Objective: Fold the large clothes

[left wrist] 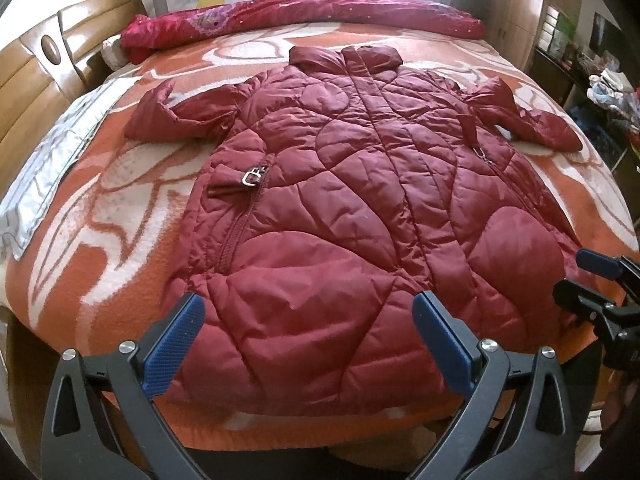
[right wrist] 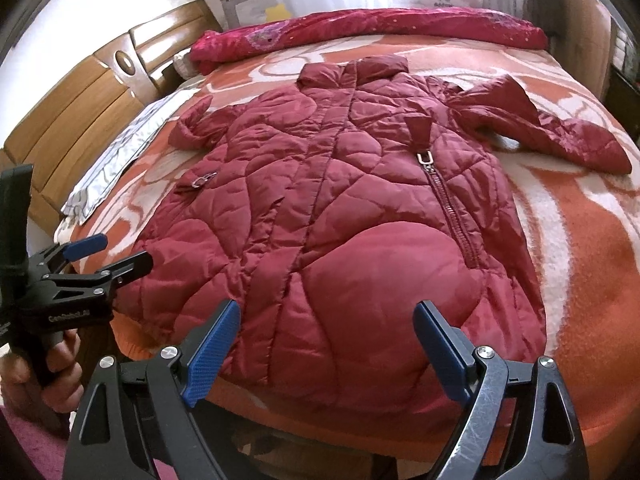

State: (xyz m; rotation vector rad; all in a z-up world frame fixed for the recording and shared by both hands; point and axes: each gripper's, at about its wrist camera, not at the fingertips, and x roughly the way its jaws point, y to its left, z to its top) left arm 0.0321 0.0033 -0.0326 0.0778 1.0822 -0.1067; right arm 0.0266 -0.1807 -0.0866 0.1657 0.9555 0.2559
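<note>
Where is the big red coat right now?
The quilted red coat lies flat, front up, in the middle of the orange blanket on the bed, collar toward the rolled red quilt, hem nearest both open grippers.

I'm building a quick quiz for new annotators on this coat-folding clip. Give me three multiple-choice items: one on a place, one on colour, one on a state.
1. Where does the coat lie?
A. on the blanket
B. on a chair
C. on the floor

2. What colour are the gripper pads?
A. green
B. yellow
C. blue

3. How are the left gripper and right gripper?
A. both shut on the coat
B. both open
C. one open, one shut

Answers: 1 A, the coat is spread flat on the orange-and-white blanket; 2 C, the pads are blue; 3 B, wide gaps separate both pairs of fingers.
</note>
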